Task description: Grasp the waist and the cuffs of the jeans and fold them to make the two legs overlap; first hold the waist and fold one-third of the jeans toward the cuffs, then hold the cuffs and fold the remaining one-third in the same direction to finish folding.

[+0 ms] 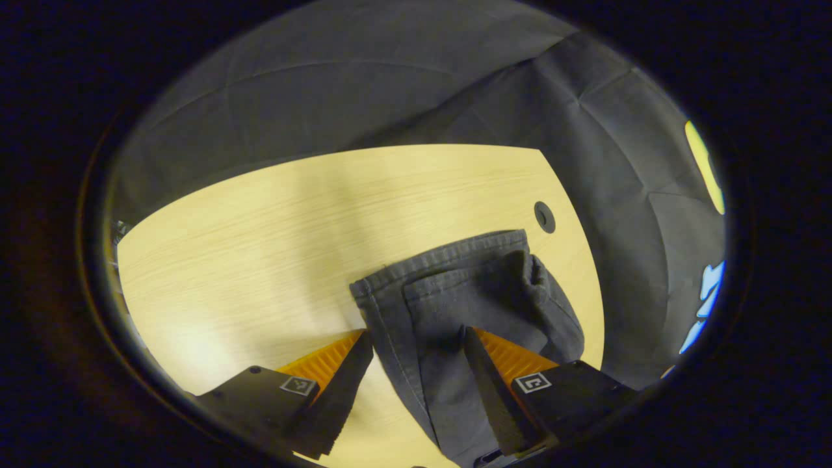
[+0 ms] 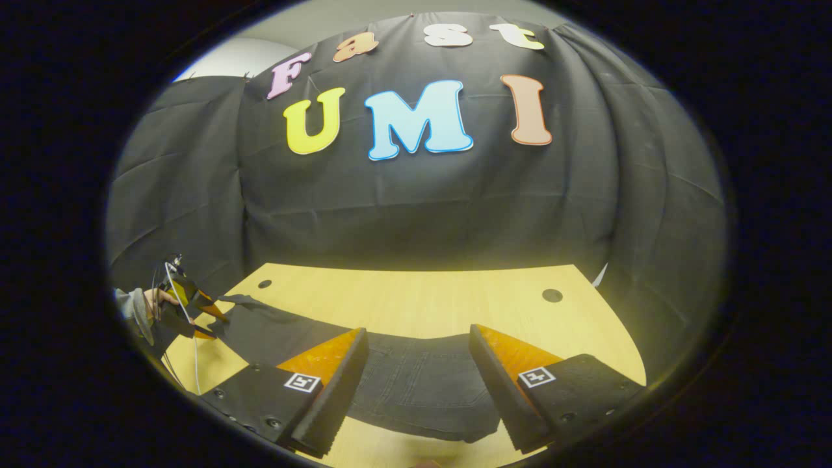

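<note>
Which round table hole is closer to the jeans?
The left hole in the right gripper view, just beyond the jeans edge; the right hole sits apart.

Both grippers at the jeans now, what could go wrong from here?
1. The left gripper is open around bunched cuffs; closing here may catch one layer, so the legs won't align.
2. The right gripper is open over the jeans, not yet gripping; a lift by one end alone could drag the cloth across the table.
</note>
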A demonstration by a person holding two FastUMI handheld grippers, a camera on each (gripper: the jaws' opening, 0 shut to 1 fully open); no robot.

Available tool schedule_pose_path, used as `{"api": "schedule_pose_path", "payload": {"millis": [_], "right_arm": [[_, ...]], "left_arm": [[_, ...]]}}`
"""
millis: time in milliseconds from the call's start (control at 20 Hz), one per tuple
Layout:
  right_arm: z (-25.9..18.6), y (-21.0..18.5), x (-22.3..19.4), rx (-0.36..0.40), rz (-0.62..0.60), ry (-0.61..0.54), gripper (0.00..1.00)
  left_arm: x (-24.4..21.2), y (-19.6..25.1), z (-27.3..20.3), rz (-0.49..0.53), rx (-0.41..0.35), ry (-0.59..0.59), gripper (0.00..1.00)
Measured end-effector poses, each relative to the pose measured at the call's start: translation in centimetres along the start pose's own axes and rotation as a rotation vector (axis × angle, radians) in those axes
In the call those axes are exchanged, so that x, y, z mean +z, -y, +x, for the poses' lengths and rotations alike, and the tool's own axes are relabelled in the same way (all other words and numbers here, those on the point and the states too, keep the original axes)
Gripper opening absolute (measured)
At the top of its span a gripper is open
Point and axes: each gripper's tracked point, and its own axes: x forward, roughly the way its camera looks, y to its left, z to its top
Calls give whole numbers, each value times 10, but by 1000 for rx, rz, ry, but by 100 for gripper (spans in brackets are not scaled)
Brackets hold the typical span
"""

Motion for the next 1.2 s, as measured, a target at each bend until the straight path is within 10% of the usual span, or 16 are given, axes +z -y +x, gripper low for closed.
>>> {"api": "schedule_pose_path", "payload": {"millis": [400,800,1200], "right_arm": [[3,3,5,12,17,-2,94],[8,-4,0,22,7,-14,94],[3,-11,-4,20,10,-26,94]], "left_arm": [[-1,-10,9,144,154,-12,80],[4,-1,9,-64,-55,-59,9],[15,11,-12,-227,-287,-72,8]]}}
